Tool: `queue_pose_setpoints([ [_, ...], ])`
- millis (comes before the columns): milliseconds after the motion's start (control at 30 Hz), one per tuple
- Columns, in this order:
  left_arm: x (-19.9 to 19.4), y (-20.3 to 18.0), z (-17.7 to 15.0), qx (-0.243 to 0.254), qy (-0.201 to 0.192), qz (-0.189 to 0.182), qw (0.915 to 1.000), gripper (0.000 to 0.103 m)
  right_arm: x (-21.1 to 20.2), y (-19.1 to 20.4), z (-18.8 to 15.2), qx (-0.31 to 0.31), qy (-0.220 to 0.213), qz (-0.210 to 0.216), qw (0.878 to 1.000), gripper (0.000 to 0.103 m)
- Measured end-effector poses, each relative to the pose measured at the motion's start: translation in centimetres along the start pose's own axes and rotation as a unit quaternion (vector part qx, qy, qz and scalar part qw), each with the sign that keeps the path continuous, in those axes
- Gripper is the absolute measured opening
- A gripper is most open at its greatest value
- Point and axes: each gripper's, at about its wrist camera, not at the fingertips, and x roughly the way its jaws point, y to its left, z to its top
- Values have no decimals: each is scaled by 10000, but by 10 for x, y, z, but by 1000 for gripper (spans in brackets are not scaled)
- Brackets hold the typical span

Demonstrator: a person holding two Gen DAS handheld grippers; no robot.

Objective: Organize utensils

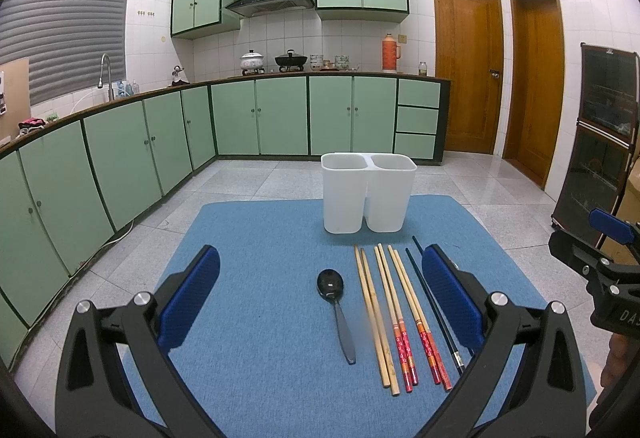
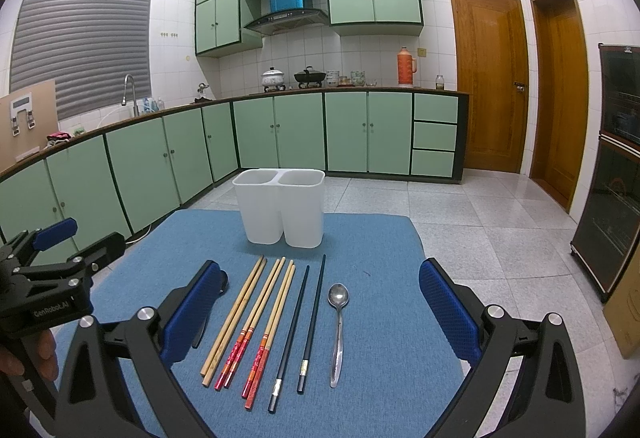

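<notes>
Item: utensils in a row on the blue fabric mat [image 2: 380, 378], on your side of the white twin-compartment plastic holder [image 2: 282, 212], long axes pointing toward it. Your right gripper [image 2: 320, 312] spreads wide and empty over the silver metal spoon [image 2: 338, 322], nearer it; left gripper [image 1: 320, 296] likewise wide, empty

I see bare blue mat [image 2: 380, 378] along its right edge beside the silver spoon [image 2: 338, 330], and bare mat along the left edge past the black spoon [image 1: 335, 308]. Between the spoons the chopsticks [image 2: 256, 322] lie close together in a row, with only thin gaps. Near the far edge the white two-cell holder [image 2: 282, 212] stands upright, its tops open, with a clear strip of mat before it.
</notes>
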Motion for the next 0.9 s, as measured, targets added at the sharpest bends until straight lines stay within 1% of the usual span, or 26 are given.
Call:
queue_pose_setpoints([
  [600, 0, 0, 1, 0, 4, 4, 10000, 98, 0, -1, 1, 2, 14, 1, 10000, 97],
  [733, 1, 0, 1, -2, 9, 3, 10000, 98, 2, -3, -3, 6, 41, -1, 10000, 97],
  [833, 3, 0, -1, -6, 40, 2, 10000, 98, 0, -5, 0, 16, 62, 1, 10000, 97],
  [900, 6, 1, -3, -3, 90, 14, 10000, 98, 5, -4, -1, 18, 93, -4, 10000, 97],
])
